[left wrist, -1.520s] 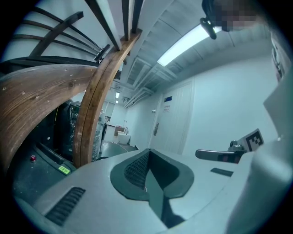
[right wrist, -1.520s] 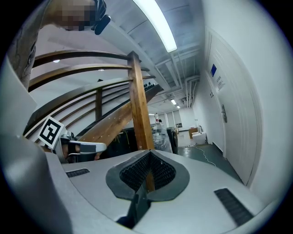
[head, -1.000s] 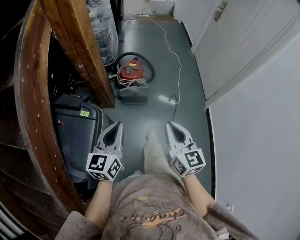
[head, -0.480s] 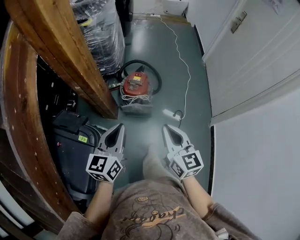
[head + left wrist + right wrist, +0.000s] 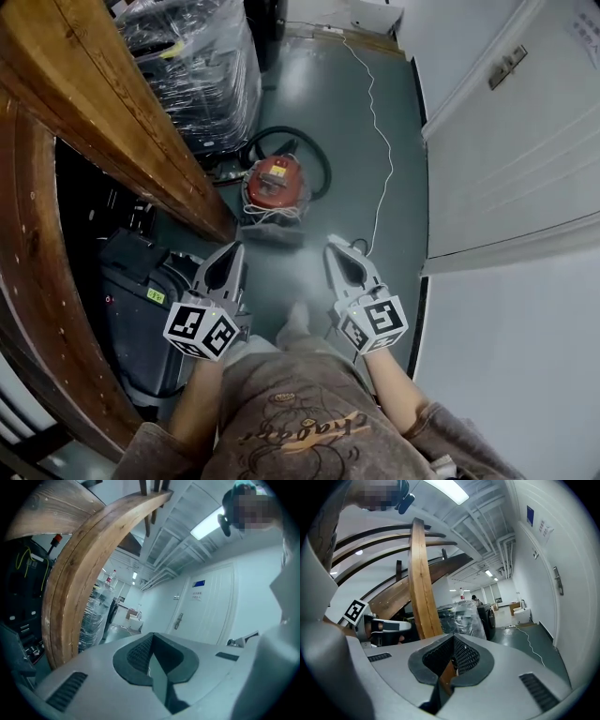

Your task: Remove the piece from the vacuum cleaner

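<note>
A small red canister vacuum cleaner stands on the dark green floor ahead of me, ringed by its black hose, with a grey piece at its near side. My left gripper and right gripper are held side by side at waist height, both pointing toward the vacuum and well short of it. Each has its jaws closed together with nothing between them. In the left gripper view and the right gripper view the jaws meet, and the vacuum is hidden behind them.
A heavy curved wooden beam runs along the left. Plastic-wrapped goods stand behind the vacuum. A dark case lies on the floor at my left. A white cord trails across the floor. White door panels and a wall close off the right.
I have walked forward: the vacuum cleaner, the beam and the door have slid nearer in the head view. Both grippers have travelled along with me, still shut and side by side.
</note>
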